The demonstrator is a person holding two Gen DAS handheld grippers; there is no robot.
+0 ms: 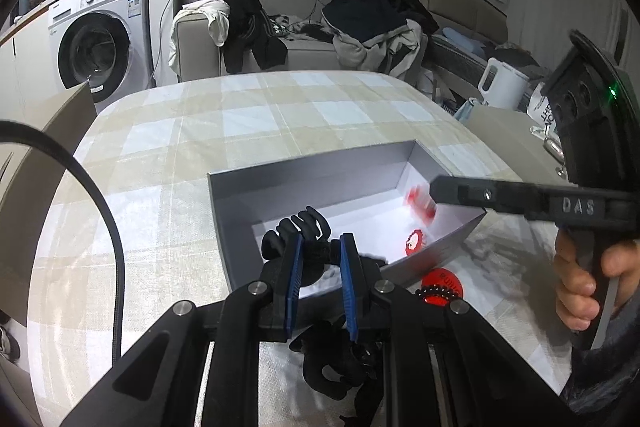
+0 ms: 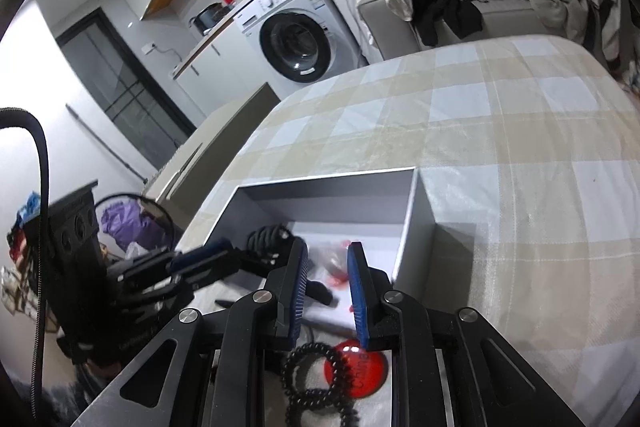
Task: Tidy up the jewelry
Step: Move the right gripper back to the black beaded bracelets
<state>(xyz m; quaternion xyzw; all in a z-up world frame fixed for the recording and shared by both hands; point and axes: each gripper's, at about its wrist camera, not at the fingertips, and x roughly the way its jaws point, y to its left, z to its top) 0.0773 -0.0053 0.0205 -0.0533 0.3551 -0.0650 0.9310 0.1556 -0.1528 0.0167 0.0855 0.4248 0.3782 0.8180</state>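
A grey open box (image 1: pixel 304 179) (image 2: pixel 416 227) sits on the checked tablecloth. My left gripper (image 1: pixel 320 247) is shut on a black claw hair clip (image 1: pixel 300 231) and holds it over the box's near left part. My right gripper (image 2: pixel 328 255) is open over the box; a blurred red item (image 1: pixel 420 201) (image 2: pixel 340 267) shows just below its tips, falling or loose. A red round ornament (image 1: pixel 414 242) lies inside the box. A red disc (image 1: pixel 442 285) (image 2: pixel 362 371) and a black coil hair tie (image 2: pixel 312 383) lie on the cloth in front of the box.
Another black clip (image 1: pixel 336 367) lies under my left gripper. A washing machine (image 1: pixel 96 43) stands beyond the table at left, a sofa with clothes (image 1: pixel 360 23) behind it, and a white kettle (image 1: pixel 502 83) at right.
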